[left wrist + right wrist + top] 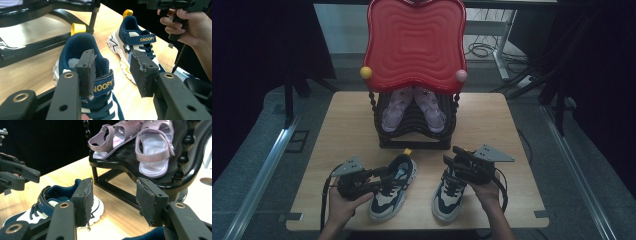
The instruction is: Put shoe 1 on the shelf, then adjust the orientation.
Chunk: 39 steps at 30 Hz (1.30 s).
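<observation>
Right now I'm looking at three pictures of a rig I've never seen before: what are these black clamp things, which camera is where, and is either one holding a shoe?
Those clamps are hand-held two-jaw grippers: a person holds one in each hand. The high view looks down on the wooden table. The other two pictures come from cameras riding on each gripper, looking along its black jaws.

On the table stand a black shoe rack with a red top, a pair of pink sandals on its shelf, and two navy and white Snoopy sneakers in front.

The left gripper has one pad inside the left sneaker, by the tongue, the other outside; the jaws look open. The right gripper hovers open above the right sneaker, holding nothing.
</observation>
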Each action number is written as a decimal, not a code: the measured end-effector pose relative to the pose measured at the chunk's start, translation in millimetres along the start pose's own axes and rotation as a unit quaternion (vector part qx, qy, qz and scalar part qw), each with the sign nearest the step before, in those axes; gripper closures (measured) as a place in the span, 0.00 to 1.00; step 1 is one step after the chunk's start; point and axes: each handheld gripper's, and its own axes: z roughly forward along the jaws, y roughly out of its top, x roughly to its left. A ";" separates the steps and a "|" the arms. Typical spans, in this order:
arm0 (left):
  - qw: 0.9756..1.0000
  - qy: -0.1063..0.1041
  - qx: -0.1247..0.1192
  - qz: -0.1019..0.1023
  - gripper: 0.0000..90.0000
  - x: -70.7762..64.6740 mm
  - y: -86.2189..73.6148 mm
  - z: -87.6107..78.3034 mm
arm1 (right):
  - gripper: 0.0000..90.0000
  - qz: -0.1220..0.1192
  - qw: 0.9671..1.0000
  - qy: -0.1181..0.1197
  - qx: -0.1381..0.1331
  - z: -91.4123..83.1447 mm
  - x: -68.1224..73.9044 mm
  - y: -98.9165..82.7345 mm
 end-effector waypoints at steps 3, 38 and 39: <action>1.000 -0.003 0.006 0.002 0.63 -1.6 -0.1 1.0 | 0.53 0.005 1.000 -0.005 -0.004 -3.9 -2.1 -0.2; 0.989 -0.038 0.145 0.009 1.00 -33.0 -43.0 43.7 | 0.53 0.051 0.998 -0.030 -0.010 -7.3 -12.0 -5.4; 0.989 -0.037 0.146 0.009 1.00 -32.9 -43.6 43.7 | 0.53 0.053 0.998 -0.031 -0.009 -7.3 -12.4 -5.7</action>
